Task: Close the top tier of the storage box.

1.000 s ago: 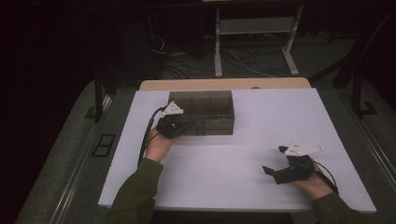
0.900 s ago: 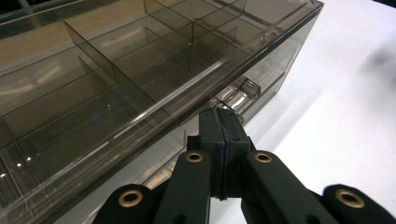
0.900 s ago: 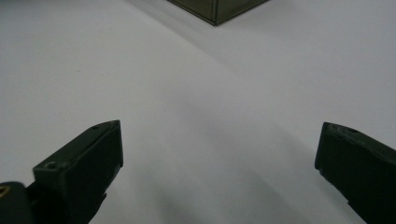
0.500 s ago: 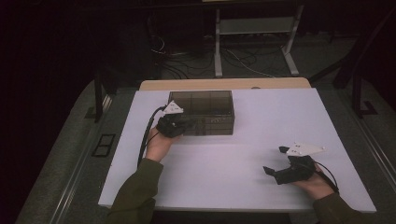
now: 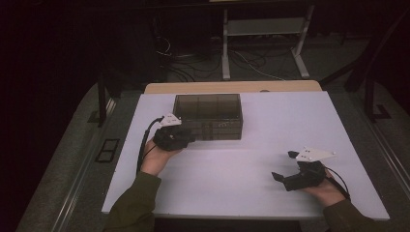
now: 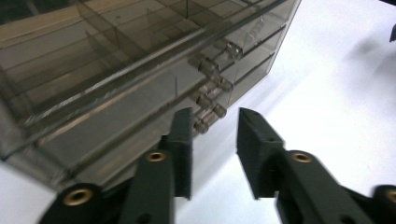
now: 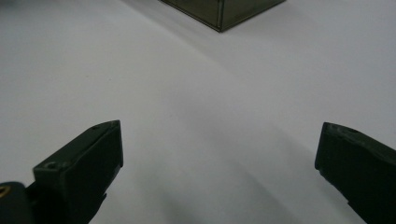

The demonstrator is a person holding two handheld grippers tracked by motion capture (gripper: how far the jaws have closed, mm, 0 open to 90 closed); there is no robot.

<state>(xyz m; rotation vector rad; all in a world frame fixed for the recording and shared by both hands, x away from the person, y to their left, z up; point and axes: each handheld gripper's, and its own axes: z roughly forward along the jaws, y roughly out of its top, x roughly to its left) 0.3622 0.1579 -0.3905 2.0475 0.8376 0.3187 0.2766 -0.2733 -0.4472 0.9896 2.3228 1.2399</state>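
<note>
One smoky clear plastic drawer box (image 5: pixel 209 116) sits on the table, and two hand-held grippers work near it. In the left gripper view the box's front (image 6: pixel 140 84) shows stacked shallow drawers with a column of small clear knobs (image 6: pixel 211 93) down the middle; at least five knobs can be counted, the lowest one (image 6: pixel 205 122) just ahead of the jaw tips.

The table (image 5: pixel 261 193) has a plain white top with a strip of bare wood along its far edge. Round it lies grey carpeted floor, and the room behind is dark, with loose cables on the floor and a pale metal frame (image 5: pixel 263 34) standing beyond the table.

The left gripper (image 6: pixel 214 122) points at the box front. Its jaws have just been opening and now stand a little apart, a modest gap between the pads. The lowest knob lies just ahead of that gap, towards the left-hand pad, and neither pad presses on it. Nothing is held.

The right gripper (image 5: pixel 285 166) lies low over the bare white top, well away from the box, whose corner (image 7: pixel 222 14) shows far ahead of its jaws. Those jaws are spread wide with only table between them.
</note>
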